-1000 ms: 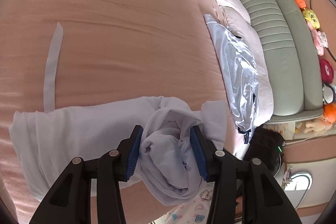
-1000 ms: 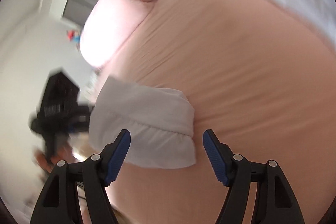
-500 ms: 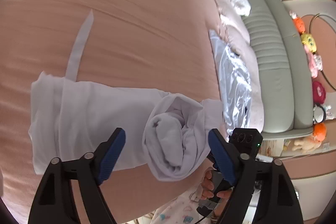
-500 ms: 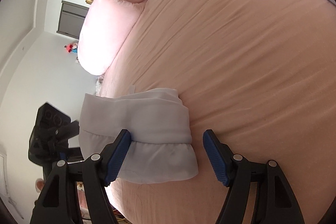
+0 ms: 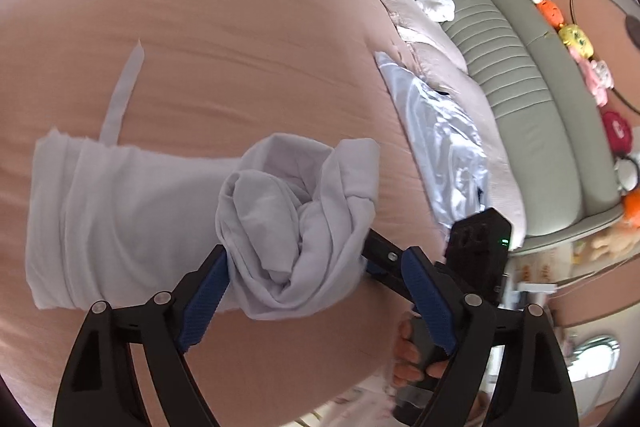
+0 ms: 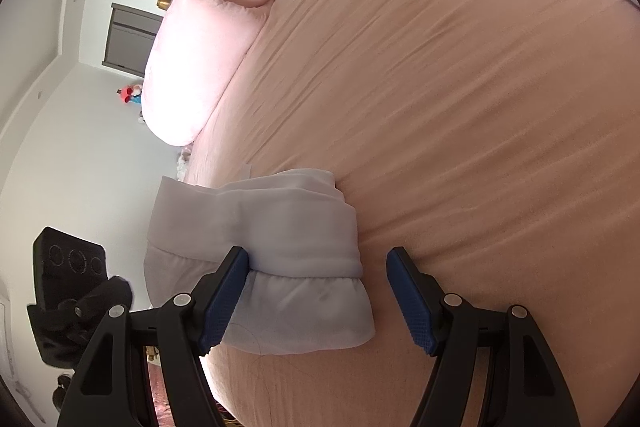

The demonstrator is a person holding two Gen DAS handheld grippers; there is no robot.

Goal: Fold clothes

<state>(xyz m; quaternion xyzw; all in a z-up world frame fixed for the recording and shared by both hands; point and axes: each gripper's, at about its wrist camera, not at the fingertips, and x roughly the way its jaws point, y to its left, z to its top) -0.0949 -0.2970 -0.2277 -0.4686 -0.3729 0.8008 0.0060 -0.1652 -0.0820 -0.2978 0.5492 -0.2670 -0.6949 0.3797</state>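
We see the pale folded garment lying near the bed's near edge, its bunched end between our left claw's spread jaws, which have just been opening. Our right claw stands spread at the ruffled end. Wide bare bedsheet stretches beyond.

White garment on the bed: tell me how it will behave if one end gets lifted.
The white garment is probably floppy: its near end is bunched in soft twists between the open left gripper. It looks light and thin. Lifted by one end, the folds would likely fall open, and the loose strip would trail.
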